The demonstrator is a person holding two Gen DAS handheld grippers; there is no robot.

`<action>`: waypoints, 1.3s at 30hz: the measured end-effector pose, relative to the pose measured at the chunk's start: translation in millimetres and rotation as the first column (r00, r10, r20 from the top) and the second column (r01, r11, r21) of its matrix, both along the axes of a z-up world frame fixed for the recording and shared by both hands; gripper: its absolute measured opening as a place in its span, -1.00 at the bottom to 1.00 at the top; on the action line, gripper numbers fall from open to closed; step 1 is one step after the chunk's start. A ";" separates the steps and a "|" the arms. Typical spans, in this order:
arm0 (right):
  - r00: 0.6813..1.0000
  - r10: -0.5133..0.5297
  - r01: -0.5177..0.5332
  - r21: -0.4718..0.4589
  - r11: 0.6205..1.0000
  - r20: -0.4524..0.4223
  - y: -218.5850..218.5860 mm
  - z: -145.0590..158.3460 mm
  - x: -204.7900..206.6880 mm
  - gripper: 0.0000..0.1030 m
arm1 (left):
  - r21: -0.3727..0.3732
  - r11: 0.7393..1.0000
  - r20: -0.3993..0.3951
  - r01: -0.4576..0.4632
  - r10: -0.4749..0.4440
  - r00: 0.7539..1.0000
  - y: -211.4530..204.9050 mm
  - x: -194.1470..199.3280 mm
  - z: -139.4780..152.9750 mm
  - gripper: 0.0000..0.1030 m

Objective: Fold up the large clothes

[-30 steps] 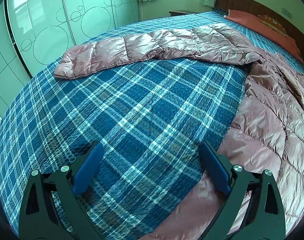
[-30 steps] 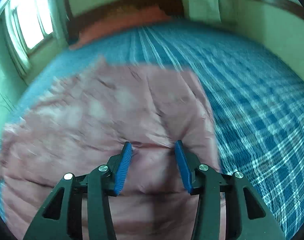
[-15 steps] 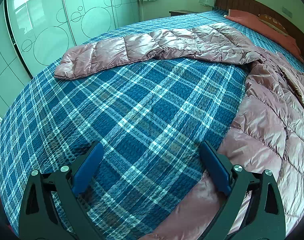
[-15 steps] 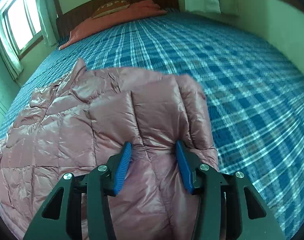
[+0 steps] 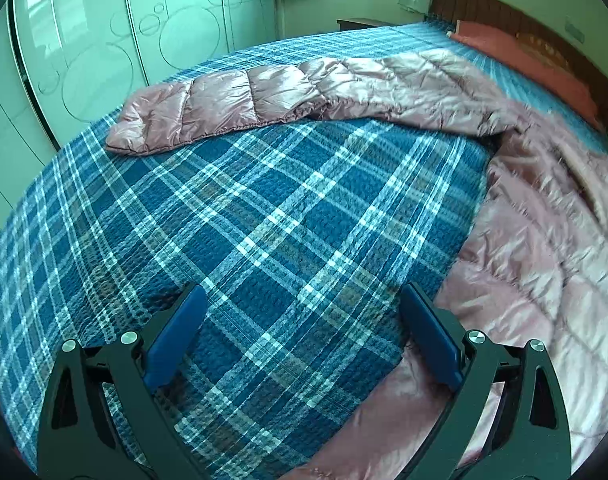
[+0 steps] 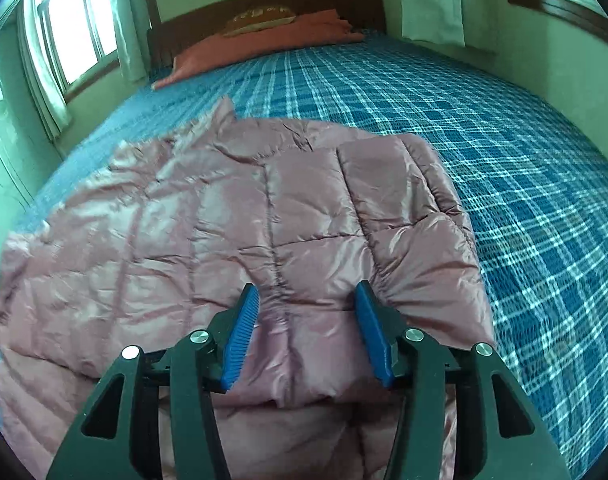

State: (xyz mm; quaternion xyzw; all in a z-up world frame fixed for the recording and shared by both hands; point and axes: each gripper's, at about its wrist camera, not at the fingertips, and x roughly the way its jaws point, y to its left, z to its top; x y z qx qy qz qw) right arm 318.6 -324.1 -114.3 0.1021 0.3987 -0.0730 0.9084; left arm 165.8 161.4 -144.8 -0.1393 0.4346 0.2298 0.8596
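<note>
Pink quilted jacket (image 6: 288, 216) lay spread on the plaid bed (image 5: 264, 216), right gripper (image 6: 308, 328) with jaws closed on a folded-over sleeve, left gripper (image 5: 304, 336) with jaws wide apart over bare bedspread; laying the sleeve flat would likely keep the fold tidy.

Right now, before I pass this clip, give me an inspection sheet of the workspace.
Surface: bed with blue plaid cover.
Job's things: pink puffer jacket spread on the bed, one sleeve stretched out sideways.
Clutter: red pillow at the headboard.
Grippers: left gripper open over bare cover; right gripper closed on a jacket fold.
Cables: nothing seen.
Surroundings: wardrobe, windows with curtains, wooden headboard.
</note>
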 end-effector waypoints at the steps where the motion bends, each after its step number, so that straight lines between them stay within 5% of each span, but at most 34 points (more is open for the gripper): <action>1: 1.000 0.003 -0.003 -0.009 1.000 0.001 0.2 0.2 -1.0 0.07 | -0.028 1.000 0.022 0.000 0.001 1.000 6.3 -2.6 3.0 0.89; 10: 1.000 0.002 -0.002 -0.051 0.999 -0.008 5.9 -14.0 4.3 0.22 | -0.232 0.960 0.150 -0.156 0.194 0.969 119.8 -12.1 10.4 0.89; 19: 1.000 0.004 -0.004 -0.042 0.999 0.008 7.8 -14.0 -0.2 0.27 | -0.476 0.849 0.289 -0.230 0.398 0.871 242.6 4.0 -7.7 0.88; 21: 1.000 0.004 -0.004 -0.039 0.999 0.010 7.5 -14.1 -0.5 0.27 | -0.480 0.838 0.325 -0.258 0.443 0.836 263.0 3.2 -9.1 0.73; 22: 1.000 0.005 -0.004 -0.038 0.999 0.010 7.3 -13.9 -0.4 0.27 | -0.475 0.838 0.325 -0.268 0.450 0.832 266.8 2.7 -9.5 0.50; 24: 1.000 0.006 -0.005 -0.036 0.999 0.013 6.5 -13.4 -0.9 0.27 | -0.479 0.831 0.327 -0.282 0.467 0.822 283.6 3.7 -12.4 0.37; 27: 1.000 0.006 -0.005 -0.035 0.999 0.017 6.1 -12.9 -1.8 0.27 | -0.418 0.863 0.333 -0.283 0.435 0.837 295.6 8.4 -7.2 -0.14; 28: 1.000 0.005 -0.005 -0.034 0.999 0.019 5.7 -12.7 -2.2 0.27 | -0.416 0.874 0.354 -0.252 0.411 0.840 294.2 6.3 -7.2 -0.68; 29: 1.000 0.006 -0.005 -0.033 0.999 0.020 5.1 -12.6 -2.4 0.27 | -0.416 0.879 0.361 -0.233 0.394 0.845 295.7 9.4 -7.2 -0.76; 35: 1.000 0.005 -0.005 -0.020 1.000 0.030 2.6 -12.2 -3.5 0.27 | -0.304 0.929 0.394 -0.210 0.323 0.860 301.4 27.4 23.2 -0.83; 39: 0.999 0.005 -0.004 -0.013 1.000 0.035 0.9 -12.1 -4.0 0.27 | -0.193 0.978 0.451 -0.082 0.162 0.877 250.2 49.5 62.8 -0.83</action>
